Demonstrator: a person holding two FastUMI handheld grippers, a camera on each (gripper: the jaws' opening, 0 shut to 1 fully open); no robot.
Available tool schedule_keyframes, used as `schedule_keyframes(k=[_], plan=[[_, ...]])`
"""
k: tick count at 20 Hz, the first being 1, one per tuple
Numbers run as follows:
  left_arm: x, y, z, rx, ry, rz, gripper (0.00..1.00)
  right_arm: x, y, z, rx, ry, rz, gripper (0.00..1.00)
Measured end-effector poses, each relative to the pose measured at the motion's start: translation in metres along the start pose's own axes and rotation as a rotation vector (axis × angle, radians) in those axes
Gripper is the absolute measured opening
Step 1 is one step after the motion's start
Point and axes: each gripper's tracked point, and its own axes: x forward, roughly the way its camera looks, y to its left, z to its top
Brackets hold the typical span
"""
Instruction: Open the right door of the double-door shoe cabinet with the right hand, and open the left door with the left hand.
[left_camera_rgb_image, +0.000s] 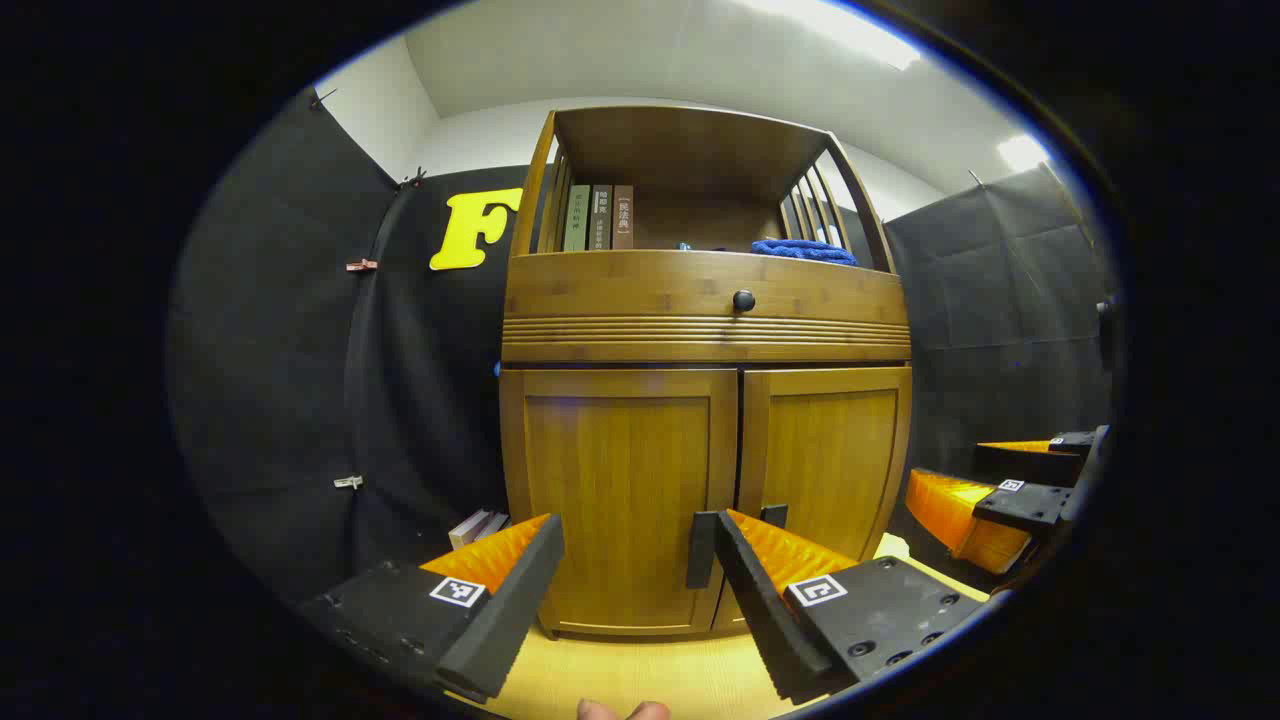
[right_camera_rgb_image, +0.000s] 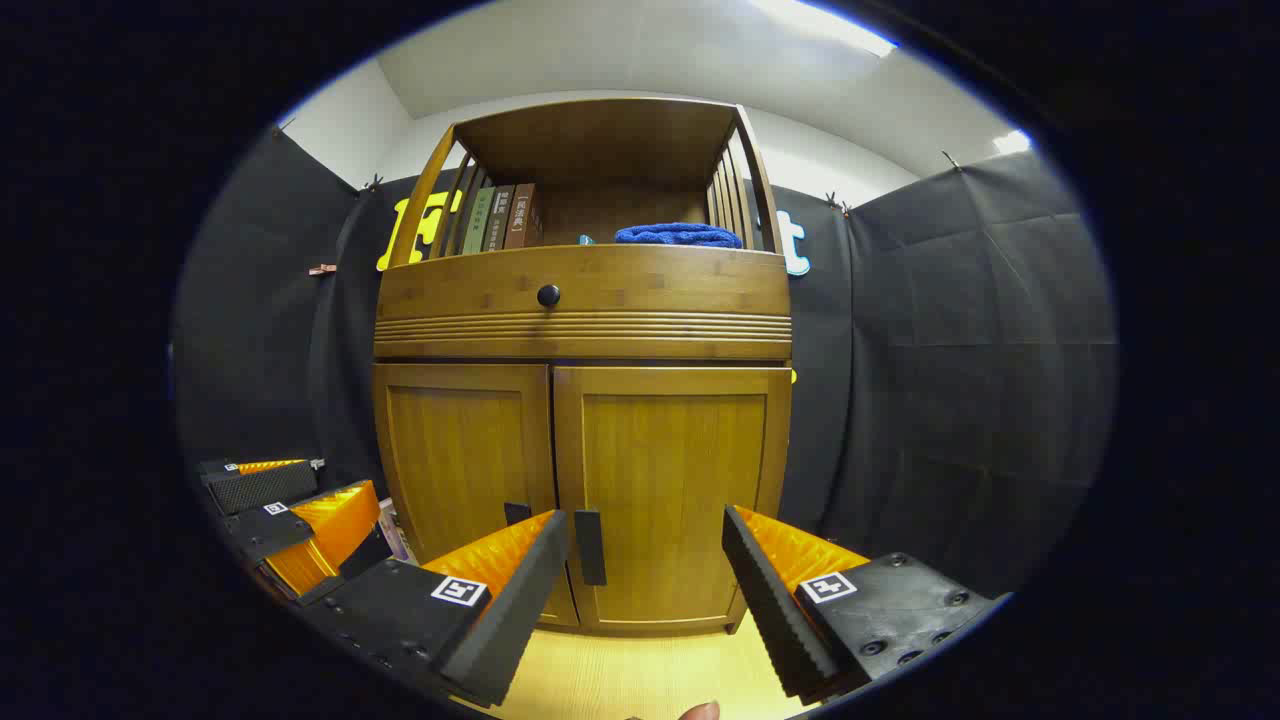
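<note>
A wooden shoe cabinet (left_camera_rgb_image: 705, 400) stands ahead, both doors shut. The left gripper (left_camera_rgb_image: 628, 580) faces the left door (left_camera_rgb_image: 620, 495), the right gripper (right_camera_rgb_image: 645, 580) the right door (right_camera_rgb_image: 668, 490); both gape wide, empty. Folded blue cloth (right_camera_rgb_image: 678, 235), perhaps a towel, lies on the top shelf.

You have one wooden cabinet (right_camera_rgb_image: 583, 300) with two closed doors, the left door (left_camera_rgb_image: 618, 490) and the right door (right_camera_rgb_image: 670, 485), each with one dark handle, (left_camera_rgb_image: 701, 550) and (right_camera_rgb_image: 589, 547). Above them you can count one drawer (right_camera_rgb_image: 660, 285) with one round knob (right_camera_rgb_image: 548, 295). On the open shelf stand three books (left_camera_rgb_image: 598, 217) and one blue cloth (right_camera_rgb_image: 678, 235)
</note>
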Motion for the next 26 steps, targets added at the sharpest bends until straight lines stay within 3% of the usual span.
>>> schedule_keyframes(k=[19,26], plan=[[0.0,0.004,0.001,0.0,-0.004,0.013,0.94,0.003,0.007,-0.003,0.008,0.002,0.007,0.98],[0.002,0.013,-0.005,0.009,0.004,0.028,0.94,0.038,0.018,-0.023,0.044,0.038,0.043,0.97]])
